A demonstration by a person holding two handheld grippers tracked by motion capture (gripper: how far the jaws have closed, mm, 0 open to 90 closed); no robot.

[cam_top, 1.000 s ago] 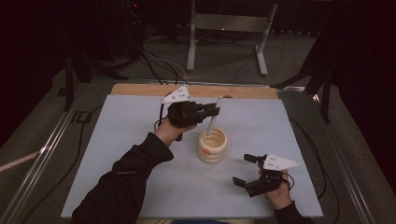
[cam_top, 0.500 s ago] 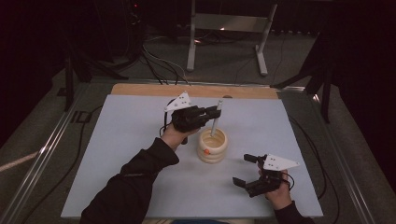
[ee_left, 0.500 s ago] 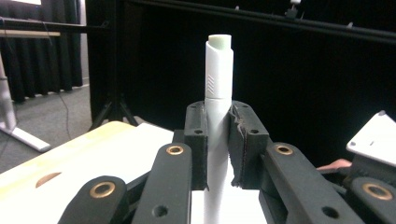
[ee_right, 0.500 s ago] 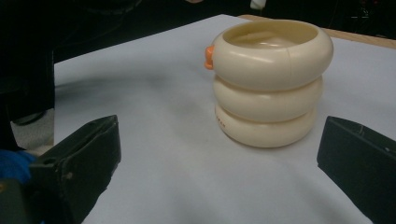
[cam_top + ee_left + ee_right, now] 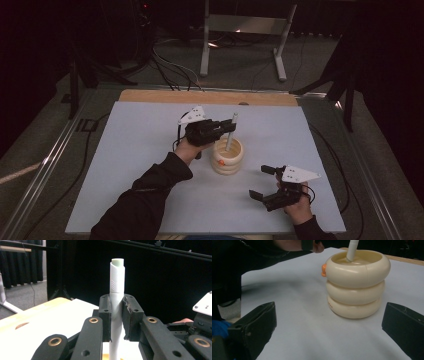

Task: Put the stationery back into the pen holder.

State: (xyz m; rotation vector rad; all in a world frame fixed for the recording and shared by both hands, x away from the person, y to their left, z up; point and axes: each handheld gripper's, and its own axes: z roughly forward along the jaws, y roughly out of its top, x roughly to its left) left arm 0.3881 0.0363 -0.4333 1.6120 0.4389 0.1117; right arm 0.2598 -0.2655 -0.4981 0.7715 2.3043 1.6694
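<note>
A cream holder made of three stacked rings, with a small orange knob on its side, stands mid-table. My left gripper is shut on a white pen, held upright with its lower end inside the holder's opening. My right gripper rests on the table in front and to the right of the holder, open, with nothing between its jaws.
A light blue mat covers the table, with a wooden strip along its far edge. A metal stand and cables lie on the floor beyond. Metal rails run along both sides.
My left gripper has come down with the pen, so the pen's lower end has sunk into the holder. The right gripper has stayed where it was.
</note>
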